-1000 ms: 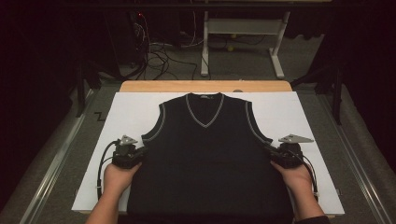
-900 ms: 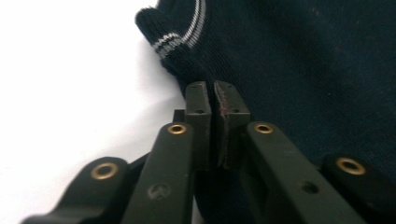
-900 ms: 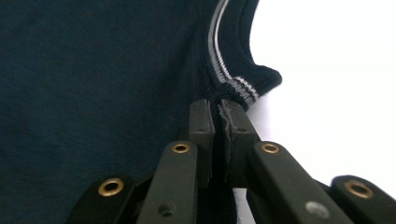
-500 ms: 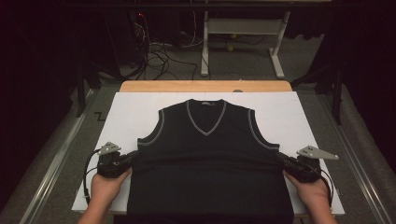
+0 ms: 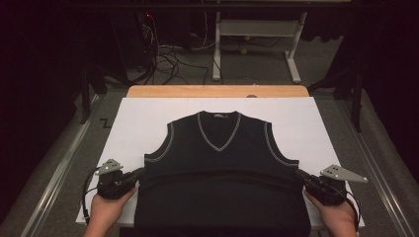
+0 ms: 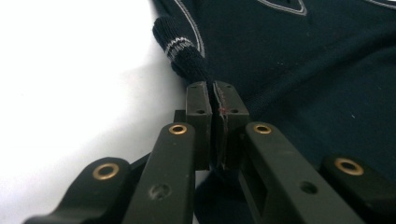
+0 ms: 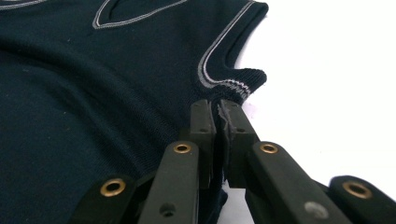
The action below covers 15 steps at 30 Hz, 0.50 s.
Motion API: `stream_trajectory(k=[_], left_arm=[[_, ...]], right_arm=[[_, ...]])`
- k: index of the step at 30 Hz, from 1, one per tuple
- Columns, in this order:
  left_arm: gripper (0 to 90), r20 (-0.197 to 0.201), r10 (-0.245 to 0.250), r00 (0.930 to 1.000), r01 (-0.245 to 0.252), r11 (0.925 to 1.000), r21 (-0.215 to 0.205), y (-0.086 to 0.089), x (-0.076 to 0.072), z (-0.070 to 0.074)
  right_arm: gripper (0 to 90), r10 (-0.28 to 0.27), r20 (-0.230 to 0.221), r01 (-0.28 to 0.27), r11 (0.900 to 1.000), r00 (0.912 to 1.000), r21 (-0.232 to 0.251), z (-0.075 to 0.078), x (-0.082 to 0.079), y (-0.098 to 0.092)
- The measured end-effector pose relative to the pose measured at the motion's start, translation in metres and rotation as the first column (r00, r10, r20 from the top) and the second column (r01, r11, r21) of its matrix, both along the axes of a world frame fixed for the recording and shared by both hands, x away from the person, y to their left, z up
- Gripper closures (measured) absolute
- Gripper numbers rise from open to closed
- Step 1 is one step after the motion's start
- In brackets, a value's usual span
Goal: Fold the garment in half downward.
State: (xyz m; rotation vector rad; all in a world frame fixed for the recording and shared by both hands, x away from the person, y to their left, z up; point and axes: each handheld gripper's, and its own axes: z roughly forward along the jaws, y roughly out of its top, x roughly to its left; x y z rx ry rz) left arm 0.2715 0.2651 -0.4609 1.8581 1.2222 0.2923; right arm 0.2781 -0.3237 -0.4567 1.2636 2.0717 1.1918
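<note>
A dark navy knitted sleeveless vest [image 5: 220, 168] with grey trim lies at the frame's centre on the white-covered bench [image 5: 133, 118]. The left claw [image 5: 134, 177], at lower left, is clamped tight on the vest's side edge. The right claw [image 5: 302, 177], at lower right, pinches the opposite edge.

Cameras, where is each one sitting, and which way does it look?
High view: above the near side of the table, looking forward and down on the vest; both hands and both grippers show at the bottom.
Left gripper view: rides the left gripper, looking along its jaws, shut on the vest's side.
Right gripper view: rides the right gripper, jaws shut on the other side.
All share the dark vest on the white sheet.
</note>
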Motion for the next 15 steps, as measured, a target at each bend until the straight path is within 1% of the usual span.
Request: stream_trajectory(k=[1, 4, 6, 9, 12, 15], left_arm=[[82.1, 0.0, 0.0, 1.0, 0.0, 1.0, -0.004, 0.0, -0.002, 0.0], [82.1, 0.0, 0.0, 1.0, 0.0, 0.9995, -0.032, 0.002, -0.009, 0.001], [82.1, 0.006, -0.002, 1.0, 0.002, 0.9998, -0.019, 0.002, -0.013, 0.001], [82.1, 0.009, 0.0, 1.0, 0.0, 0.9998, -0.019, 0.002, -0.017, 0.001], [82.1, 0.009, -0.005, 0.9999, 0.005, 1.0, 0.002, 0.0, -0.021, -0.001], [82.1, 0.01, -0.005, 0.9999, 0.005, 1.0, 0.001, 0.001, -0.024, -0.001]], right_arm=[[85.1, 0.005, 0.007, -0.005, 1.0, 1.0, -0.006, 0.0, -0.002, 0.0], [85.1, 0.017, 0.009, -0.016, 1.0, 0.9998, -0.008, 0.0, -0.007, 0.0], [85.2, 0.023, 0.016, -0.023, 1.0, 0.9996, -0.012, 0.001, -0.011, 0.0], [85.2, 0.031, 0.02, -0.031, 0.999, 0.9993, -0.018, 0.001, -0.017, -0.001], [85.2, 0.036, 0.019, -0.036, 0.999, 0.9992, -0.02, 0.0, -0.022, -0.001], [85.2, 0.039, 0.018, -0.038, 0.999, 0.9991, -0.017, -0.001, -0.026, -0.003]])
